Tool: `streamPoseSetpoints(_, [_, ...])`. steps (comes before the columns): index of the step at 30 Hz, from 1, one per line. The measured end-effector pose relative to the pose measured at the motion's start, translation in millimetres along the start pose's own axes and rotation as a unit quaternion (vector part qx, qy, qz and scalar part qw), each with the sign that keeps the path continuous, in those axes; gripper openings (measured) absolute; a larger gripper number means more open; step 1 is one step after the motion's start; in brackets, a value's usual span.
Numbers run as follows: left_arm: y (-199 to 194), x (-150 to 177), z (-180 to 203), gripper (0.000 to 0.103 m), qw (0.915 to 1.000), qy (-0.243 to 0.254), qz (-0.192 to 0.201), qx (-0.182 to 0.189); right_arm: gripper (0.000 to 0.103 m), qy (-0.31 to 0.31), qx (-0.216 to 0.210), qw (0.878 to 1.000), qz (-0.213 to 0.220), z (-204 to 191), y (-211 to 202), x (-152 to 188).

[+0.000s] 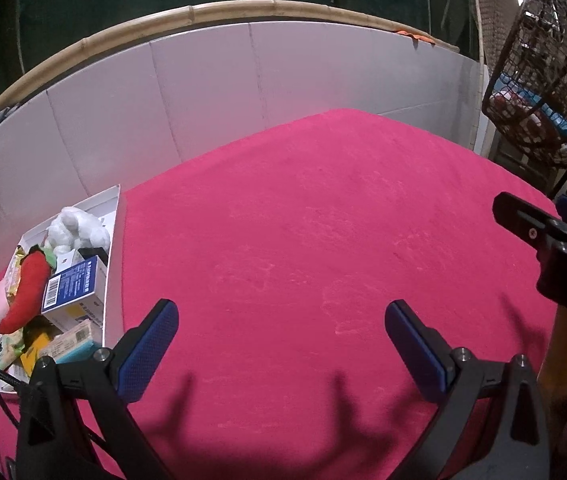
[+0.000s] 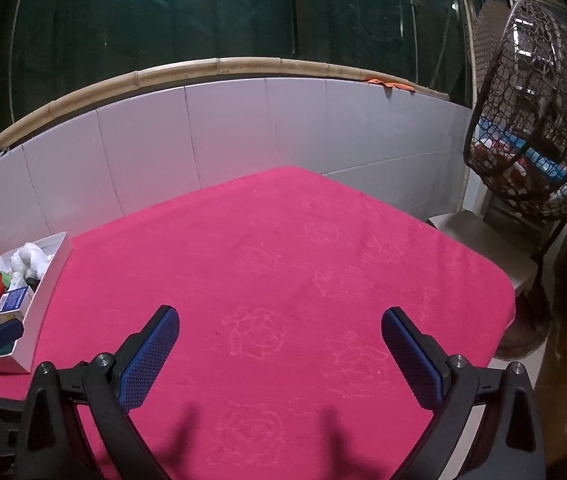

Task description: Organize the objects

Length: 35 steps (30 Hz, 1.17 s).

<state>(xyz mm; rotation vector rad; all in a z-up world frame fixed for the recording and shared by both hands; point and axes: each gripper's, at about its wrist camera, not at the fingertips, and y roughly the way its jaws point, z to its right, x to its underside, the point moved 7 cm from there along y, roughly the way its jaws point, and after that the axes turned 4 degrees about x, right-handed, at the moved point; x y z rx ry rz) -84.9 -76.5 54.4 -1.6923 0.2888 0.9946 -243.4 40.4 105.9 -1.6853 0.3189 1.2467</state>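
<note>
Over the near edge of the pink cloth point(image 1: 303, 240) both grippers hang with nothing in them. Left gripper point(image 1: 281, 344) has its blue-padded fingers point(image 1: 147, 350) spread wide apart, and their shadows fall on the cloth just below. Right gripper point(image 2: 279, 350) is spread just as wide above the cloth, which from this side shows faint pale outlines pressed into the pile. In the left wrist view the right gripper's tip also pokes in at the right edge, raised above the cloth's right side.

Off to the left, at the cloth's left edge, sits a white box point(image 1: 113, 248), already crowded. A red plush chilli point(image 1: 27, 288) lies along its near half, tilted over a blue-and-white carton point(image 1: 73, 284). Nearer than that are a yellow pack and a teal one, jammed together; I can't read their labels. At the box's far end rests a white plush toy point(image 1: 75, 230). A few small items lie outside the box on its left, too cut off to name. From the right wrist view the same box point(image 2: 49, 276) shows well to the left of the fingers.

Beyond the cloth stands a pale panelled wall point(image 2: 223, 136) capped by a bamboo rail point(image 2: 243, 65), with dark glass behind. A wicker hanging chair point(image 2: 535, 128) fills the far right.
</note>
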Motion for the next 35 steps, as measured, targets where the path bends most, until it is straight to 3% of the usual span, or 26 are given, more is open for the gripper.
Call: streamPoseSetpoints(35, [10, 7, 19, 0.103, 0.9995, 0.016, -0.015, 0.02, 0.103, 0.002, -0.002, 1.0, -0.022, 9, 16, 8])
